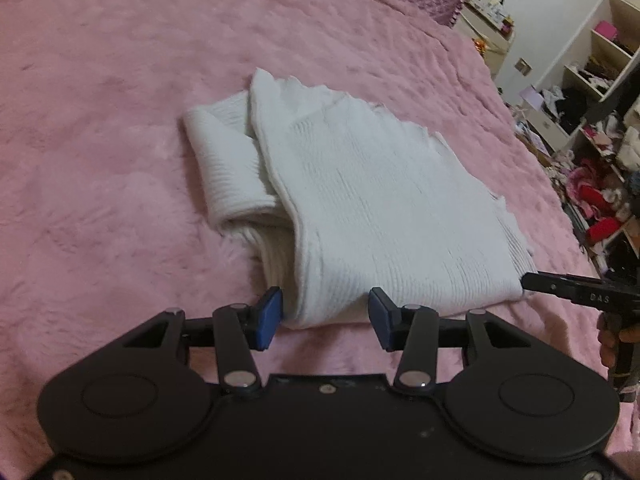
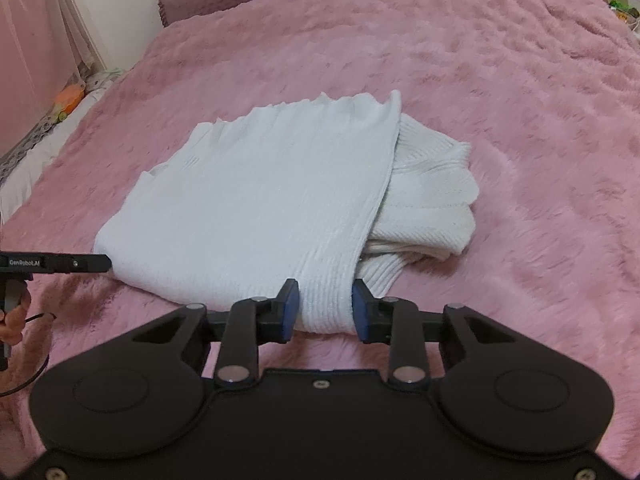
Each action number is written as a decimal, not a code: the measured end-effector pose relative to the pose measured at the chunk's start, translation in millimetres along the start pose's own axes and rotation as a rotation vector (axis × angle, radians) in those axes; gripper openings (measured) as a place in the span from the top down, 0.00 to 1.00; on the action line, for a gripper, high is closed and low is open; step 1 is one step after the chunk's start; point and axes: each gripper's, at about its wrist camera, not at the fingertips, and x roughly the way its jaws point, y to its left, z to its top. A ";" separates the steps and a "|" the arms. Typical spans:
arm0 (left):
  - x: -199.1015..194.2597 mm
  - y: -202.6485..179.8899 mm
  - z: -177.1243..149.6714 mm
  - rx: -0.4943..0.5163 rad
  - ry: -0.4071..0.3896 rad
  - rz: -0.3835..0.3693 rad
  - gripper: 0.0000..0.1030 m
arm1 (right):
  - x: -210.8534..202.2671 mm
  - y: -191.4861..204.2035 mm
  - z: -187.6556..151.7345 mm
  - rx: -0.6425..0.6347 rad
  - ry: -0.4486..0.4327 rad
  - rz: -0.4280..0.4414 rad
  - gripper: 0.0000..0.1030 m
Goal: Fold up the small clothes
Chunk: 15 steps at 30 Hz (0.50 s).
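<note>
A white knitted sweater [image 1: 360, 208] lay folded on a fluffy pink blanket [image 1: 100, 140] that covered the bed. The top layer was smooth and flat. A ribbed sleeve part [image 2: 432, 200] stuck out from under it on one side, a bit bunched up.

The left gripper [image 1: 325, 312] was at the near edge of the sweater. Its two blue pads [image 1: 269, 318] stood apart, one on each side of the folded edge. The cloth sat between them. One pad looked to be just beside the cloth and the other one too, but I could not tell if they squeezed it. They looked more spread than pinching.

The right gripper [image 2: 325, 306] was at the near edge too, farther along the same fold. Its blue pads [image 2: 289, 312] were closer together, with a thick roll of white cloth between them. Both pads touched the cloth, so it was pinching the sweater edge.

In the left wrist view, the other tool's black tip [image 1: 568, 284] reached the corner of the sweater from the right side, with a hand [image 1: 612, 340] behind it. In the right wrist view, a black tip [image 2: 72, 264] touched the sweater's other corner.

Shelves [image 1: 592, 80] full of messy things stood past the bed.
</note>
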 end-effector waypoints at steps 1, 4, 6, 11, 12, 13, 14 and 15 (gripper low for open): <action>0.5 -0.4 -0.2 0.011 -0.004 0.001 0.54 | 0.4 -0.3 -0.4 0.002 0.001 0.001 0.72; 0.1 -3.4 1.5 0.039 -0.020 -0.003 0.54 | 0.2 -0.5 -1.2 0.001 -0.010 -0.009 0.72; 0.1 -6.1 2.6 0.061 -0.022 -0.016 0.54 | 1.2 -1.6 -1.7 0.009 -0.008 -0.004 0.72; 3.3 -9.8 3.9 0.087 -0.013 -0.048 0.70 | 4.4 -0.5 -1.5 0.007 0.000 0.008 0.82; 3.8 -9.8 4.5 0.092 -0.010 -0.050 0.79 | 3.1 -1.0 -0.7 0.016 -0.005 0.008 0.86; 3.9 -9.0 5.7 0.088 -0.007 -0.054 0.91 | 2.0 -2.1 0.2 0.028 -0.011 0.012 0.88; 2.8 -6.5 7.2 0.073 -0.008 -0.060 0.95 | 0.1 -3.3 1.5 0.039 -0.019 0.016 0.89; 1.0 -3.6 8.6 0.053 -0.009 -0.064 0.96 | -2.6 -4.8 3.2 0.043 -0.025 0.017 0.90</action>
